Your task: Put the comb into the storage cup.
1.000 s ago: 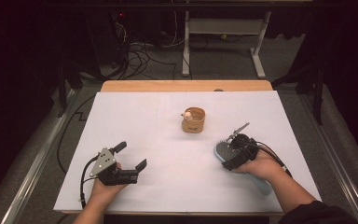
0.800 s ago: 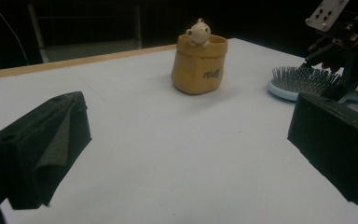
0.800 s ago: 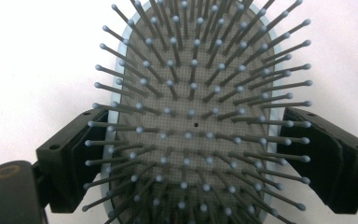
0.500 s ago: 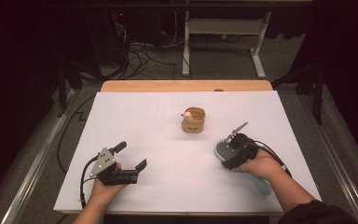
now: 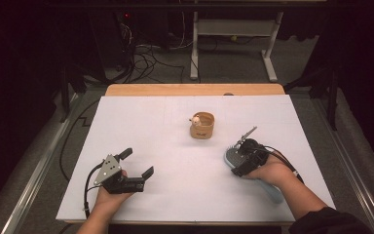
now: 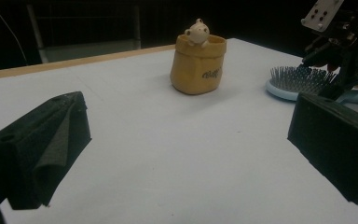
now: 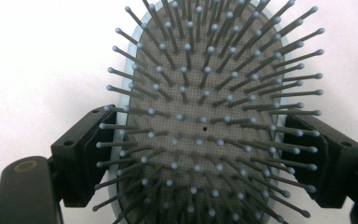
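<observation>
White sheeting [image 5: 175,146] covers the table in front of you, with a wooden edge at the far side and a dark floor with cables beyond.

Your right gripper [image 7: 205,158] sits over the head of a light-blue hairbrush [image 7: 200,93], which lies bristles-up on the sheet at the right side of the table. Its jaws straddle the brush head at its widest part, one on each side, and have just been closing with the head between them. Each pad stands at the rim; whether the pads press on it you cannot tell from these views. The brush handle [image 5: 271,191] runs back under your right hand [image 5: 268,170].

Your left gripper [image 5: 136,168] rests low at the near left, jaws wide apart, nothing between them.

A small yellow pot [image 5: 202,125] with a bear figure on its rim stands upright near the centre, just beyond the brush.
</observation>
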